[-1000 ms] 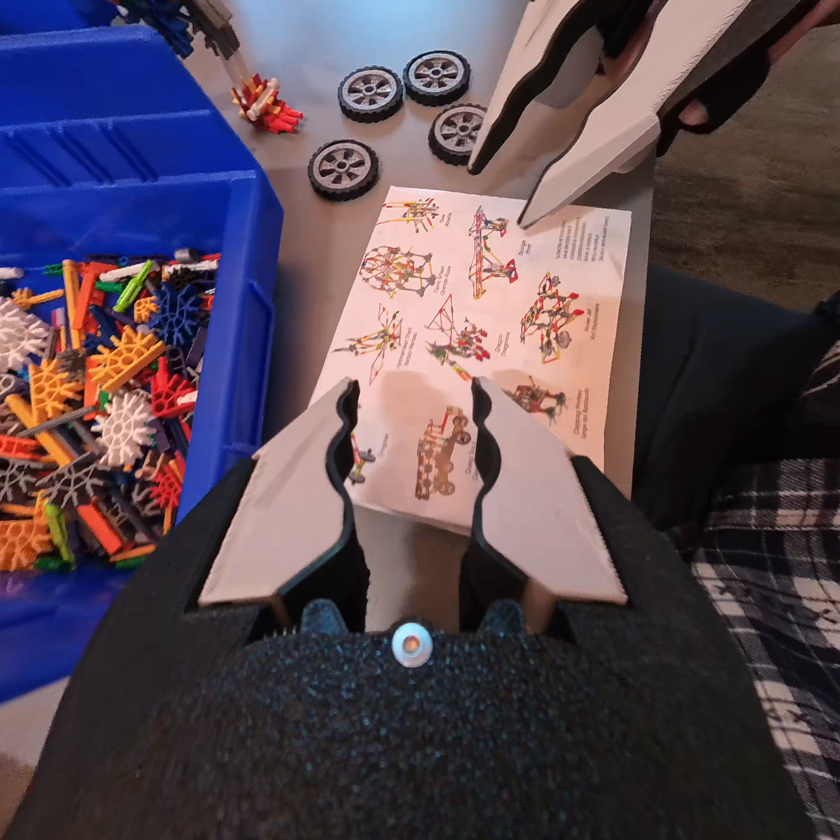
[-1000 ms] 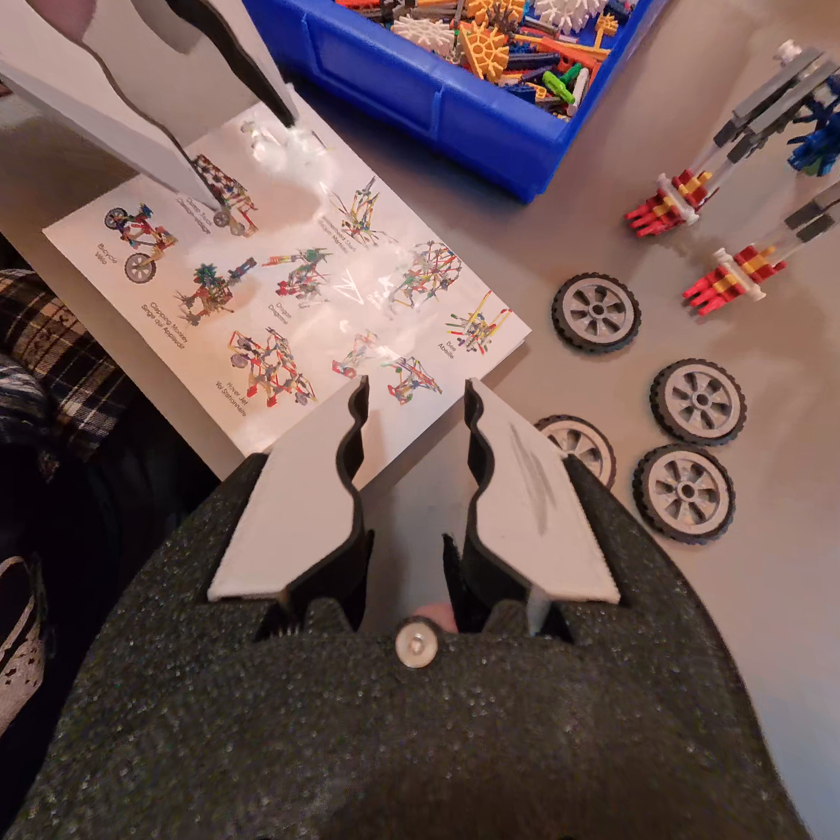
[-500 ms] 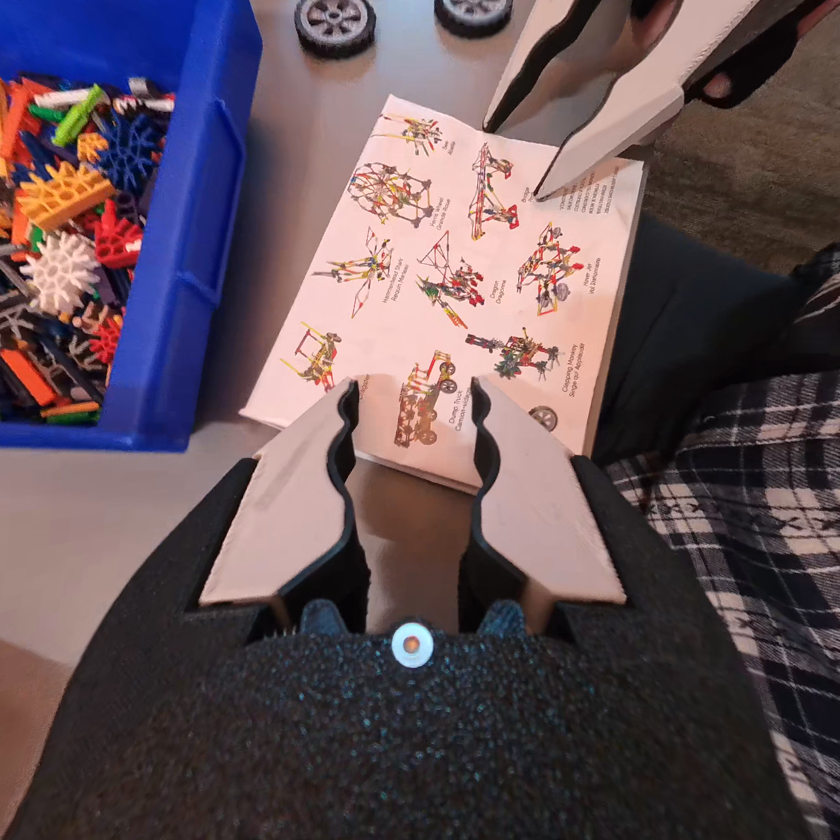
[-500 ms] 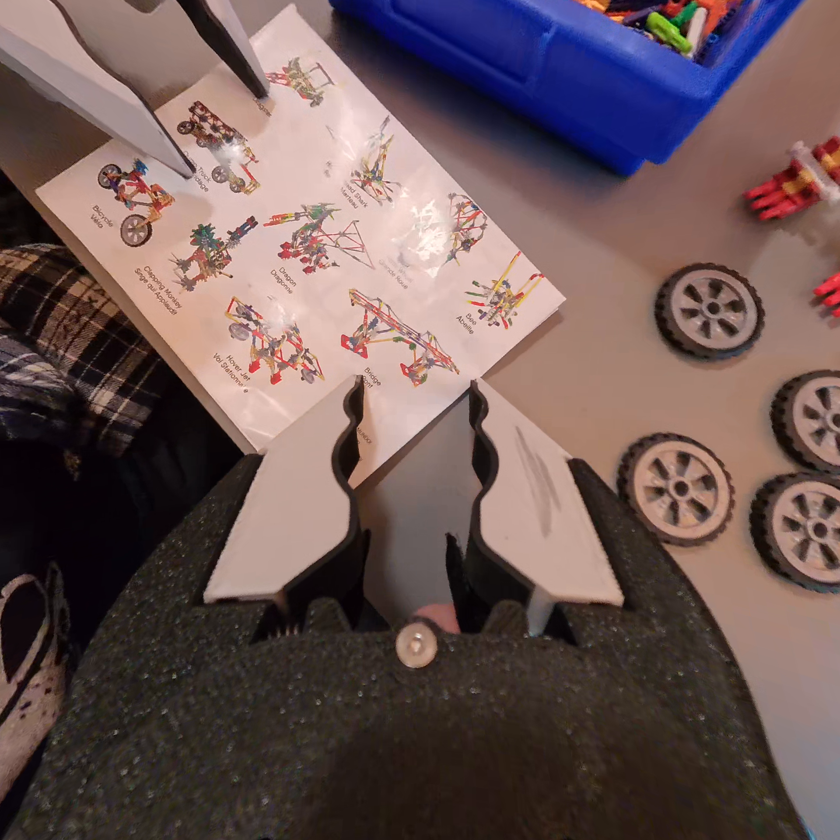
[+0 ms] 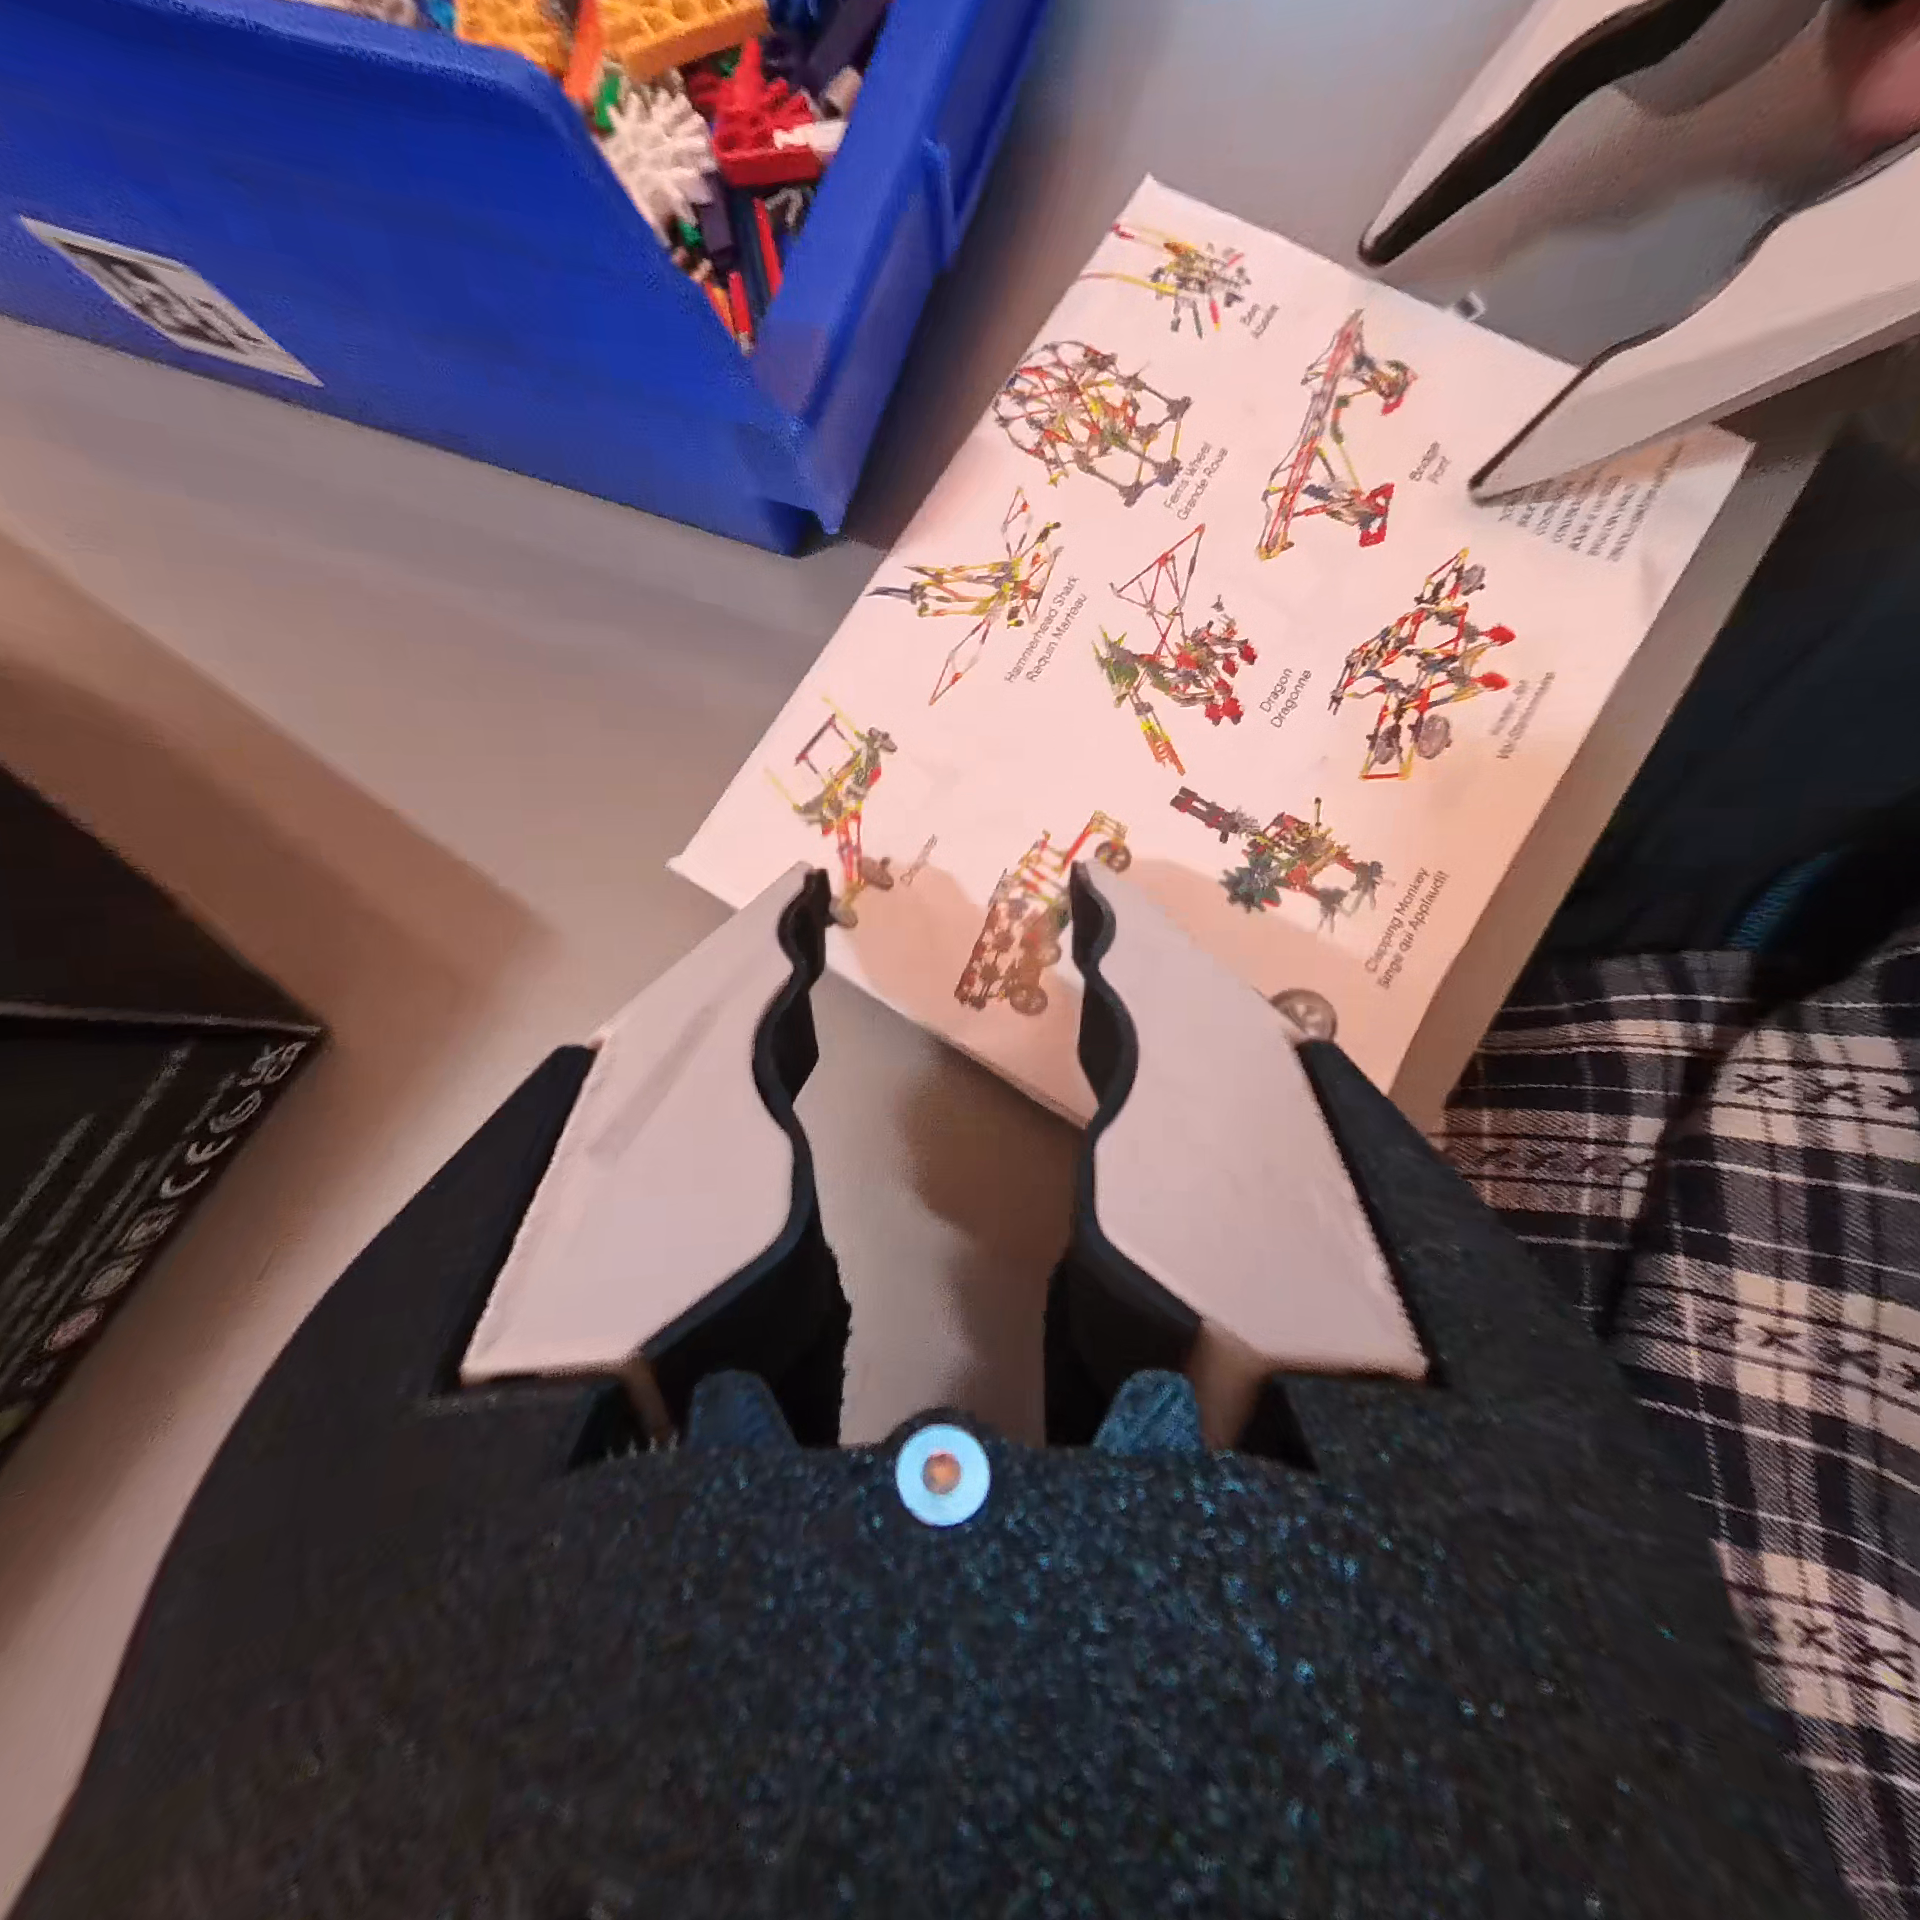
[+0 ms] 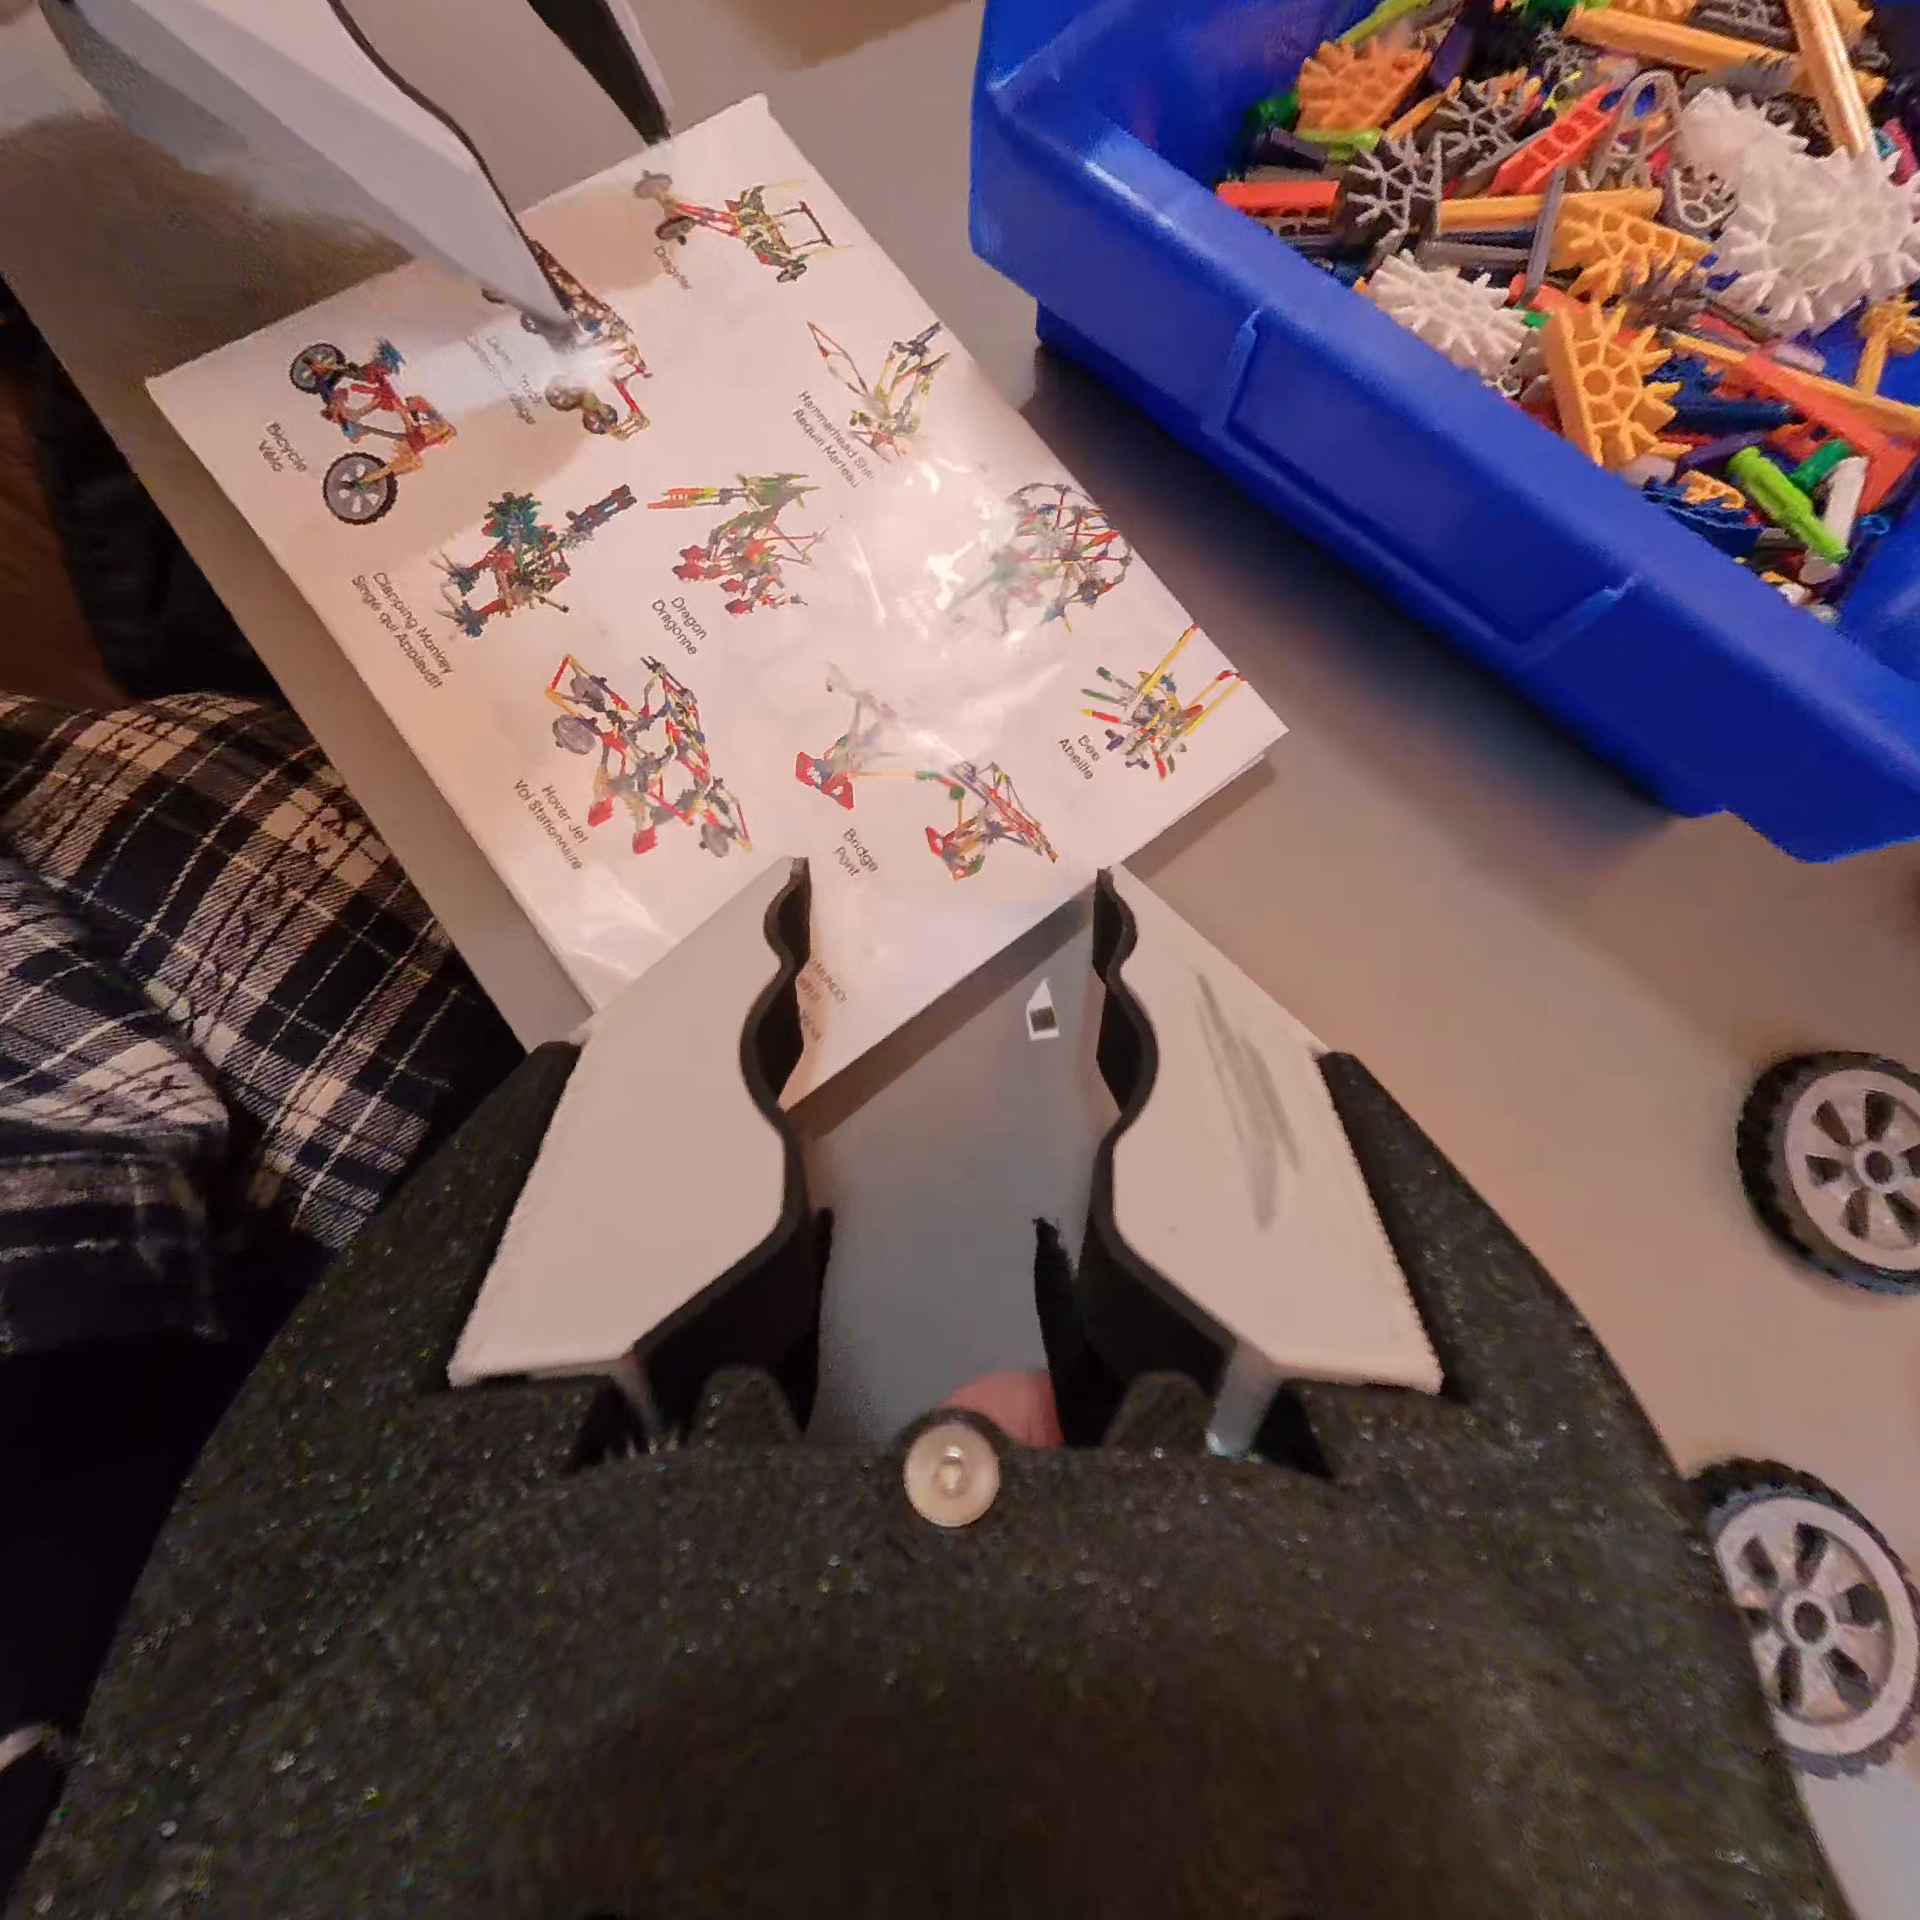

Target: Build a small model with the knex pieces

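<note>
A white instruction sheet (image 5: 1226,644) printed with small coloured model pictures lies flat on the grey table near its front edge; it also shows in the right wrist view (image 6: 727,582). My left gripper (image 5: 940,894) is open and empty, hovering over the sheet's near corner. My right gripper (image 6: 951,883) is open and empty over the sheet's opposite end. Each gripper shows in the other's view: the right one (image 5: 1423,364) at the sheet's far end, the left one (image 6: 603,218) with one fingertip close to the paper.
A blue bin (image 5: 436,249) full of colourful construction pieces (image 6: 1621,239) stands beside the sheet. Grey-hubbed black wheels (image 6: 1849,1164) lie on the table to the right. A black box (image 5: 114,1143) sits at the left. A person's plaid sleeve (image 6: 177,935) is at the table's edge.
Both grippers have drawn back toward opposite ends of the sheet and swung their views; the bin has shifted in both views and a black box has come into the left view. Both stay open.
</note>
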Demonstrator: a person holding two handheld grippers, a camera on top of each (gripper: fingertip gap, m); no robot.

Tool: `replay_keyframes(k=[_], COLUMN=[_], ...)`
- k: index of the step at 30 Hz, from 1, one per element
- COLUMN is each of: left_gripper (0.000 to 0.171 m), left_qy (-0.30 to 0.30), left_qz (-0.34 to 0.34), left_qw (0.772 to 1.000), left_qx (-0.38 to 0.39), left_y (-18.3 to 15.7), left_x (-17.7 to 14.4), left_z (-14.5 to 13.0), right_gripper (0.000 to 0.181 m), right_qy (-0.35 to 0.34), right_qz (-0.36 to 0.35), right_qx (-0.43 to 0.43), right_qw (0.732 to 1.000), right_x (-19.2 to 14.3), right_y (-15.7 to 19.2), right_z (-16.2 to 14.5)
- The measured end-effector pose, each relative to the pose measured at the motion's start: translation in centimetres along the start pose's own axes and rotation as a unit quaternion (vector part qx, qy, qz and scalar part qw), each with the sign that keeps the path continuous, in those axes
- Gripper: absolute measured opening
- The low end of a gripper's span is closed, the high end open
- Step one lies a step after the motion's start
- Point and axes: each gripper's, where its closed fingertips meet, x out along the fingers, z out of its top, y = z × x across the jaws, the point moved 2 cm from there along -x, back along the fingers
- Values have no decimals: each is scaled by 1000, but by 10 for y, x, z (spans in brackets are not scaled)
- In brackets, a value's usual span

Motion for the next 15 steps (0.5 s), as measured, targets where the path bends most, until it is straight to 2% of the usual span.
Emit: replay_keyframes(k=[6,10,15], left_gripper=[47,47,55], left_qy=[-45,-88,-127], left_qz=[15,29,28], left_qw=[999,996,991], left_qx=[-14,-16,-10], left_y=[11,19,24], left_x=[-21,-29,-32], left_z=[5,19,38], right_gripper=[54,54,55], right_qy=[-29,-54,-77], right_qz=[-15,-41,-89], right_qx=[22,24,25], right_qw=[999,997,993], right_x=[-24,-35,-38], right_y=[-16,-34,-66], right_z=[3,13,27])
